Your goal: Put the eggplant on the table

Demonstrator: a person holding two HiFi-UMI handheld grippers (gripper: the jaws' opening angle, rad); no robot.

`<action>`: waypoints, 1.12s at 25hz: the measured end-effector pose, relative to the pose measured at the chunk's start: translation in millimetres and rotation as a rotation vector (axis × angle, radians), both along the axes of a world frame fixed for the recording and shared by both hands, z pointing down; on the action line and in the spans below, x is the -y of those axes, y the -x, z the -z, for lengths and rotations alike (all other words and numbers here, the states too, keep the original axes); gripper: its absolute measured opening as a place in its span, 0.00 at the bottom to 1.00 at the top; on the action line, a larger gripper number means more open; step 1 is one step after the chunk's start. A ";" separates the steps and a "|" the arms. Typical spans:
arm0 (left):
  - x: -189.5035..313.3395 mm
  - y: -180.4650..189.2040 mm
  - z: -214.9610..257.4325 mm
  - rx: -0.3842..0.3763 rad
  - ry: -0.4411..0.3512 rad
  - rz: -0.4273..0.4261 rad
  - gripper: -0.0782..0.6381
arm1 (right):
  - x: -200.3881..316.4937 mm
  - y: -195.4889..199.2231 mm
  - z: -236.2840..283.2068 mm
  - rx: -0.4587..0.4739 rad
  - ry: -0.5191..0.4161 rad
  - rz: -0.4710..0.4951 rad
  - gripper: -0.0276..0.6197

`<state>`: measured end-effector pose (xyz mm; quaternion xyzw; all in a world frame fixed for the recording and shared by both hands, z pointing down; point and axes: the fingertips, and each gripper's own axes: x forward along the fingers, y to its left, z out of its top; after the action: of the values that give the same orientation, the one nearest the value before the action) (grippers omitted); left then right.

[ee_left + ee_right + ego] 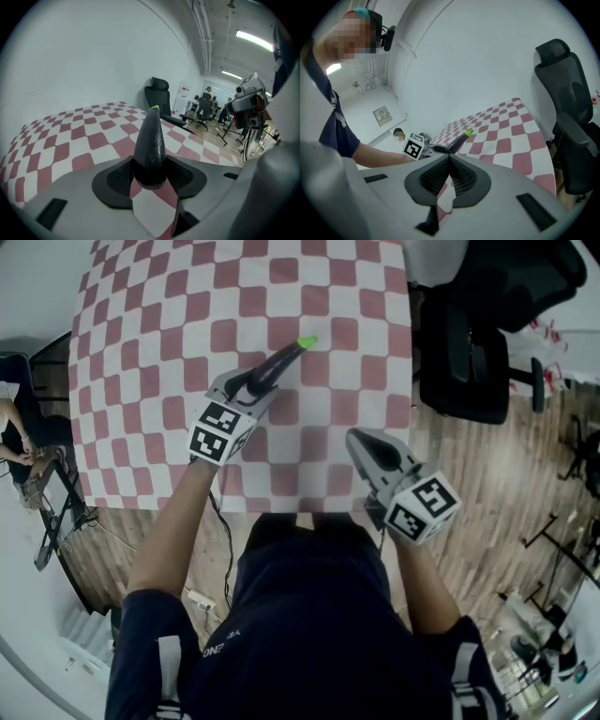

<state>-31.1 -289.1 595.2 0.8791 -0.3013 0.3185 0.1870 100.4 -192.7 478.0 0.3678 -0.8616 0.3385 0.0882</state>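
**Head view.** The left gripper (265, 378) clamps a dark purple, tapering eggplant with a bright green tip (287, 357) above the middle of the table, which is draped in a red-and-white chequered cloth (169, 324). The green tip points away from the person. Whether the eggplant touches the cloth cannot be told from this angle. The right gripper (364, 442) sits over the near edge of the table, apart from the eggplant. A black swivel office chair (478, 343) stands on the pale wooden plank floor (487, 493) beside the table's right edge.

**Left gripper view.** The two black ribbed pads (119, 178) press on the eggplant's thick lower end (151, 140), one from each side (the narrow end rises clear beyond them).

**Right gripper view.** The jaws of the right gripper (449, 174) are closed together with nothing between them. Beyond them the eggplant (458, 139) slants upward over the cloth, held by the left gripper (436, 149).
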 end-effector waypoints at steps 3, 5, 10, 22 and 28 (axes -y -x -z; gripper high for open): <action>6.8 -2.4 -24.4 0.072 0.032 -0.029 0.43 | 0.4 -4.5 -7.5 -0.006 0.020 -0.002 0.07; 10.7 -3.1 -38.6 0.127 0.055 -0.046 0.43 | 1.4 -8.3 -10.4 -0.009 0.029 -0.004 0.07; 13.9 -5.0 -64.6 0.247 0.087 -0.096 0.43 | 4.8 -14.4 -14.4 -0.008 0.040 -0.011 0.07; 10.4 -2.3 -84.8 0.370 0.142 -0.134 0.43 | 3.9 -20.0 -18.7 -0.002 0.049 -0.018 0.07; 12.1 -2.9 -68.2 0.336 0.105 -0.117 0.48 | 5.0 -23.6 -13.8 -0.004 0.034 -0.021 0.07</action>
<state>-28.2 -301.2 663.4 0.8188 -0.2595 0.4863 0.1607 124.0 -197.7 491.8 0.3761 -0.8516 0.3533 0.0927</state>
